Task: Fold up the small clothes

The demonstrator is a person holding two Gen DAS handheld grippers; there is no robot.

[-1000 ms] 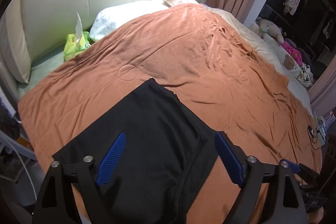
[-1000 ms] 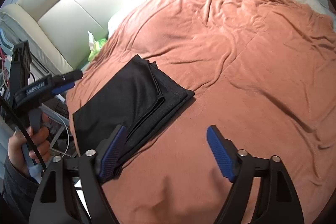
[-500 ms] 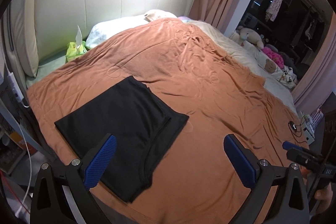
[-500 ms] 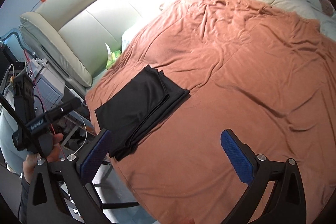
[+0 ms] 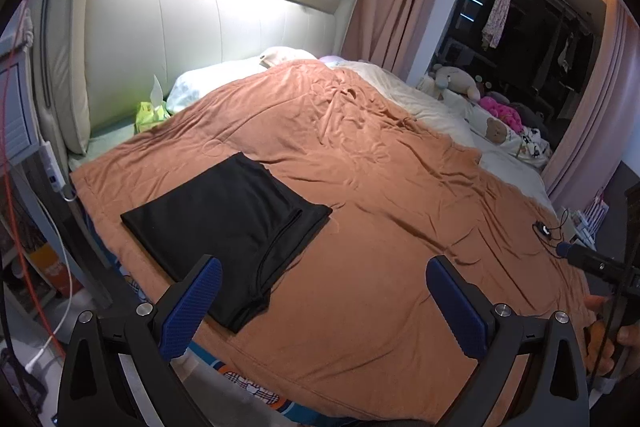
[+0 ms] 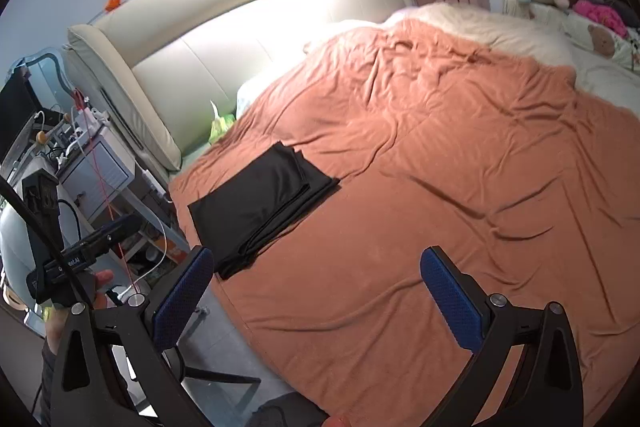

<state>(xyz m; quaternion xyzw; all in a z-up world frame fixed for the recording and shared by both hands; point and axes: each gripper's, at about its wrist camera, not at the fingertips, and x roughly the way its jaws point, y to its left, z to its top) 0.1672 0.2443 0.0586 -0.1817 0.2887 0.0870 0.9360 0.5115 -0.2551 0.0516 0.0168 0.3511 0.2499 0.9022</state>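
The black garment lies folded flat on the orange blanket, near the blanket's edge on the side closest to the headboard, with a green tissue pack between that edge and the headboard. The left hand-held gripper is spread wide and holds nothing; it sits raised above the blanket's near edge, apart from the garment. The right hand-held gripper is likewise wide open and empty, above the blanket's near edge and clear of the garment.
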